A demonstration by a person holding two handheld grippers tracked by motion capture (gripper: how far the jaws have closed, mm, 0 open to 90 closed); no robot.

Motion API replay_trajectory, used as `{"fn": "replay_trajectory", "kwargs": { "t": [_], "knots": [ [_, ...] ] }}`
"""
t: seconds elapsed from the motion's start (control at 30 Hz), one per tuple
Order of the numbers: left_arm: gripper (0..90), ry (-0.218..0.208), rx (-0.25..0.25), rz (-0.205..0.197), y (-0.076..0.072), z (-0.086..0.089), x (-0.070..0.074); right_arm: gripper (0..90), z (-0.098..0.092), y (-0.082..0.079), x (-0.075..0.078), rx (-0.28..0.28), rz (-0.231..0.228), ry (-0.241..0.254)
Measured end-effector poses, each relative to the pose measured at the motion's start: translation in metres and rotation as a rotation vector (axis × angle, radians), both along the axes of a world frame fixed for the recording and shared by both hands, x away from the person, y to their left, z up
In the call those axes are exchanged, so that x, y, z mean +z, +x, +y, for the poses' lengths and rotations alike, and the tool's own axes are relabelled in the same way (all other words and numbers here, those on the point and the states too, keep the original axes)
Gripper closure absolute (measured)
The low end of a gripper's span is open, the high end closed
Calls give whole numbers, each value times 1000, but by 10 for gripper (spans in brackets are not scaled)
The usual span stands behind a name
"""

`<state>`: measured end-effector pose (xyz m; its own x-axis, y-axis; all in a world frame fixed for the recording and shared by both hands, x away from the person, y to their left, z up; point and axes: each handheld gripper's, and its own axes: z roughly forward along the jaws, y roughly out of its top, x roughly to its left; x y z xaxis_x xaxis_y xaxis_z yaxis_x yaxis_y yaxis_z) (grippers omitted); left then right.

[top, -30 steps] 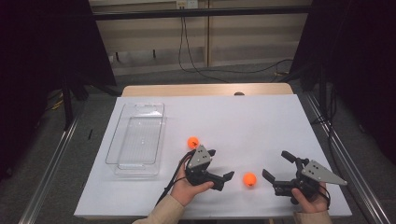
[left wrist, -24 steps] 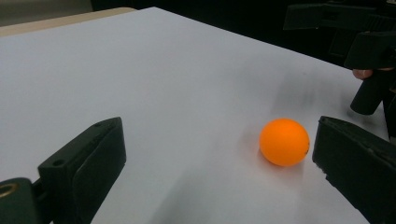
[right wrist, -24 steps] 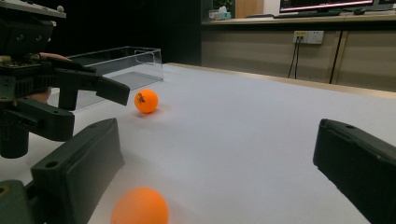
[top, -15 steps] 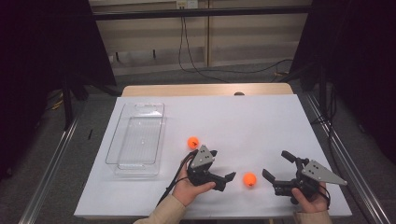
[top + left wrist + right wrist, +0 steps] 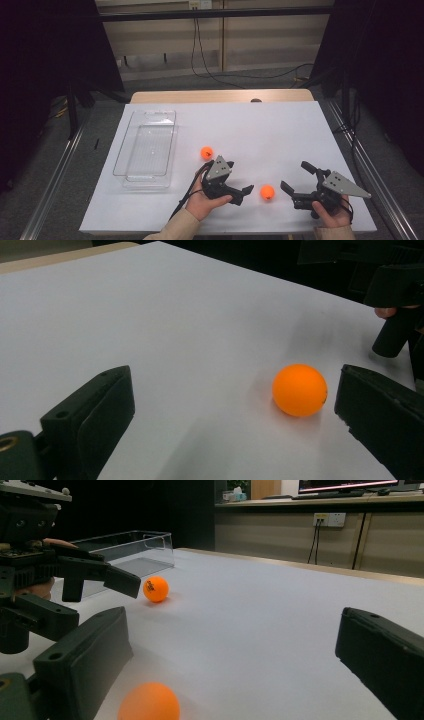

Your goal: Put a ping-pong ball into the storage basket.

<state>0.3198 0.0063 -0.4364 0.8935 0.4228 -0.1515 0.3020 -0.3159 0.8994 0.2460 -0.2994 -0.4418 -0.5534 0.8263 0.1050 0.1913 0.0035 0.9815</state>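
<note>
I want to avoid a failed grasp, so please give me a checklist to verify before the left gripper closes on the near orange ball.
1. Left gripper open: ok, jaws stand wide apart.
2. Near ball between its jaws: not ok, it sits close to one jaw, off centre.
3. Ball at rest on the table: cannot tell from one moment.
4. Right gripper clear of the ball: ok, open, apart from it.
5. Clear tray ready to receive: ok, nothing in it.
6. Far ball out of the way: ok, it lies beside the tray.
</note>
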Motion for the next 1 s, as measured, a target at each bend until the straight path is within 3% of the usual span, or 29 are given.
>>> {"fn": "replay_trajectory", "kwargs": {
  "t": [1.0],
  "knots": [
    [28,30,-31,14,0,-12,-2,6,1,1,0,-6,3,13]
  ]
}}
